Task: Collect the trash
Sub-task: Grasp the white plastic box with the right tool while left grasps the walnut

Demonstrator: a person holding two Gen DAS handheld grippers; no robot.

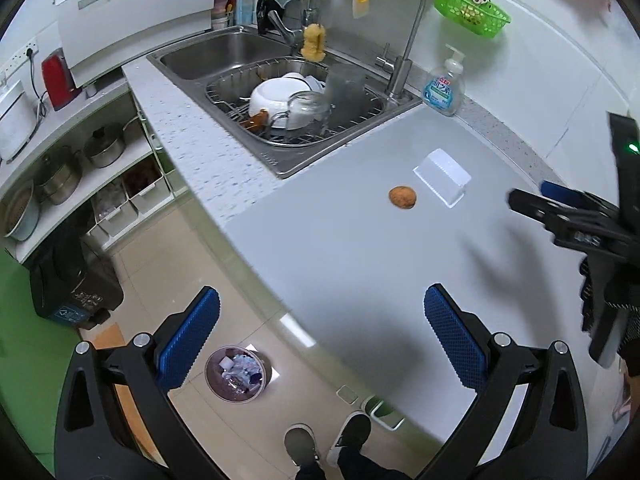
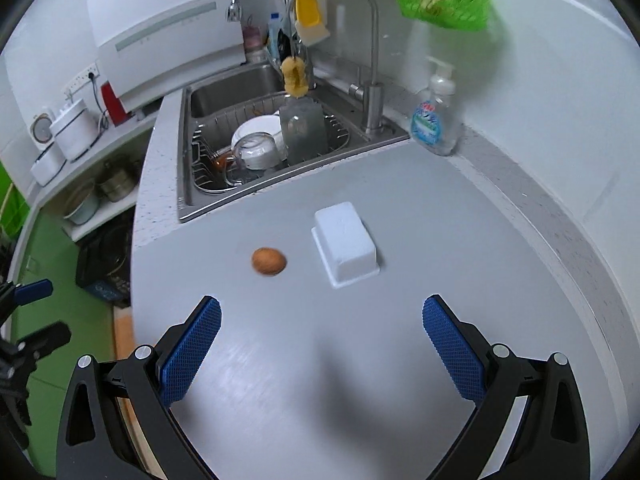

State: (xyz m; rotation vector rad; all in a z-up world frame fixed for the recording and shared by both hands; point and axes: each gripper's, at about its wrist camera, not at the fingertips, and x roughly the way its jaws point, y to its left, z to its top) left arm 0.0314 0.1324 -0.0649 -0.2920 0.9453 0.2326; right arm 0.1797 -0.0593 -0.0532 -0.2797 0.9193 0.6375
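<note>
On the floor at the far left, a round bin [image 1: 239, 374] lined with a thin plastic bag is sitting with crumpled wrappers inside, below the desk's edge. The left claw [image 1: 320, 338] is hanging over that edge, half above the tiled floor and half above the desk [image 1: 360, 280], its two fingers with blue, cross-hatched pads [image 1: 188, 338] standing wide apart and gripping nothing. Beyond it, a steel sink [image 1: 224, 60] is holding a wire rack [image 1: 224, 98] with a white bowl [image 1: 272, 96] and clear glassware lying in it. On the smooth, pale grey desk a small brown oval, rough-skinned and egg-shaped, perhaps an egg or a nut [image 2: 269, 261], is lying alone, just left of a white plastic tub [image 2: 346, 244], a rectangular box with rounded corners and a flared rim, sitting upside down. The two are near each other but not touching. The right claw [image 2: 322, 354] is hovering over the desk on the near side of both, well short of them, its blue textured pads [image 2: 454, 350] likewise spread wide with nothing between them. Past the tub, a curved steel tap [image 2: 370, 56] is rising at the sink's corner, and a clear pump bottle [image 2: 434, 118] with a blue label is standing against the wall. Above it a green lattice basket [image 2: 442, 0] is hanging on the white wall.
</note>
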